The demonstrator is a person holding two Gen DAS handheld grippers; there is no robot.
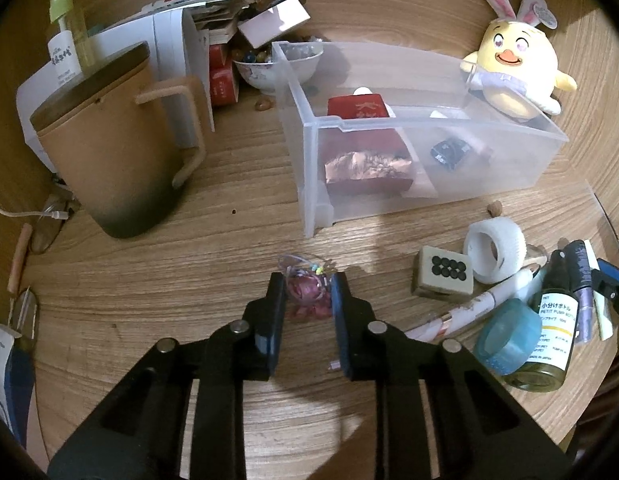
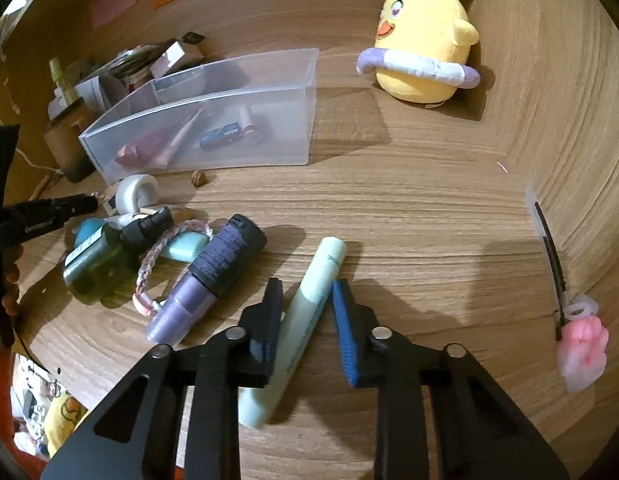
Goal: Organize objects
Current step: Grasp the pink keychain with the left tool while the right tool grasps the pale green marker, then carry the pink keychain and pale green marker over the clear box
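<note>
A clear plastic bin [image 1: 389, 128] stands on the wooden table and holds a red box [image 1: 361, 110] and a small dark item; it also shows in the right wrist view [image 2: 213, 120]. My left gripper [image 1: 308, 282] is closed on a small clear bag of pink beads [image 1: 307, 292], low over the table. My right gripper [image 2: 307, 288] is open around a pale green tube [image 2: 309, 312] that lies on the table; the left finger touches it.
A brown lidded mug [image 1: 113, 148], boxes and a bowl of beads [image 1: 277, 64] stand at the left. A yellow chick plush [image 1: 513, 68] sits by the bin. Tape rolls [image 1: 495, 254], a die [image 1: 443, 276], bottles [image 2: 213, 276] and a braided cord [image 2: 157, 264] lie loose.
</note>
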